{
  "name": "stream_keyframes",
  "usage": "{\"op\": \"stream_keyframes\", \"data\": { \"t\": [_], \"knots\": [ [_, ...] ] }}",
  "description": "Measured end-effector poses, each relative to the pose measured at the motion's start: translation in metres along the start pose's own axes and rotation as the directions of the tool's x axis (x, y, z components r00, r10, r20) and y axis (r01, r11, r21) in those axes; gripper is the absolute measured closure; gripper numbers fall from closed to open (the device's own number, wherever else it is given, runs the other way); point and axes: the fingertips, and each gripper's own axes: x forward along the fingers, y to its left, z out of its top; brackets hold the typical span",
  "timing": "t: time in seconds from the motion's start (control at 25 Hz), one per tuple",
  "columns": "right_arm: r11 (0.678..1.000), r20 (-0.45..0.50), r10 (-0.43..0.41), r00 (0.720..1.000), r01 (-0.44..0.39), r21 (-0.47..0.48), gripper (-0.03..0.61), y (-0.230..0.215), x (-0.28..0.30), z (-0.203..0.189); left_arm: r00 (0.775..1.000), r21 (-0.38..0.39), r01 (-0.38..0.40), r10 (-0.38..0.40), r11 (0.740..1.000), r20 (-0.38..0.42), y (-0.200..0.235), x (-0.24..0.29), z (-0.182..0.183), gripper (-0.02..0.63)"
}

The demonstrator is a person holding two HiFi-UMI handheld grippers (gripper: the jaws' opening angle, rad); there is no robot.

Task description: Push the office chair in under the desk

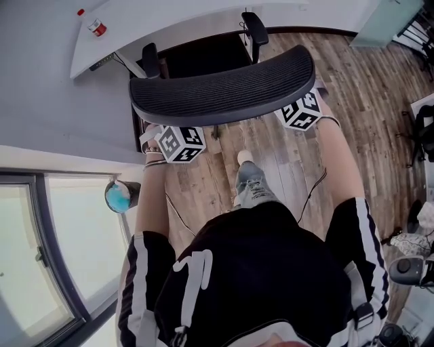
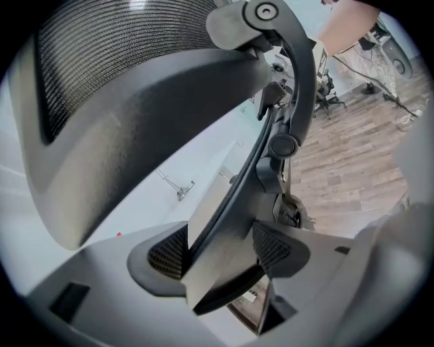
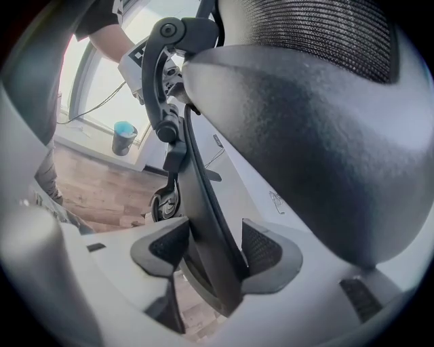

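The office chair's black mesh back (image 1: 224, 85) fills the middle of the head view, with its armrests (image 1: 150, 59) reaching toward the white desk (image 1: 169, 20). The seat is hidden below the back. My left gripper (image 1: 180, 142) sits just under the back's left end and my right gripper (image 1: 302, 110) under its right end. In the left gripper view the left gripper (image 2: 220, 247) is shut on the curved rear frame (image 2: 234, 196) of the chair back. The right gripper (image 3: 207, 247) is likewise shut on that frame (image 3: 203, 203), at its other side edge.
A small bottle with a red cap (image 1: 97, 27) stands on the desk. A blue-topped container (image 1: 121, 196) sits by the window at left. The person's foot (image 1: 245, 158) is on the wood floor behind the chair. Other chairs and gear stand at the right edge (image 1: 420, 129).
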Motion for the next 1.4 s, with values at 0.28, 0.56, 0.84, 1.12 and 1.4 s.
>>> {"op": "stream_keyframes", "data": {
  "t": [0.28,0.56,0.84,1.12,1.4],
  "knots": [
    [1.000,0.011,0.006,1.000,-0.006,-0.007,0.330,-0.010,0.013,-0.001,1.000,-0.006,-0.011,0.011,1.000,-0.001,0.010,0.012,0.000,0.313],
    [1.000,0.018,0.004,1.000,-0.004,-0.009,0.330,-0.025,0.028,-0.007,1.000,-0.003,-0.015,0.015,1.000,-0.002,0.022,0.026,0.010,0.314],
    [1.000,0.021,0.007,1.000,-0.007,-0.020,0.330,-0.036,0.045,-0.009,1.000,0.001,-0.021,0.021,1.000,-0.021,0.029,0.046,0.001,0.314],
    [1.000,0.024,0.008,1.000,-0.007,-0.021,0.330,-0.051,0.060,-0.012,0.999,0.002,-0.032,0.032,0.999,-0.013,0.044,0.059,0.012,0.314],
    [1.000,0.024,0.010,1.000,-0.009,-0.023,0.330,-0.062,0.075,-0.015,0.999,0.002,-0.033,0.033,0.999,-0.010,0.044,0.082,0.000,0.314]
  ]
}}
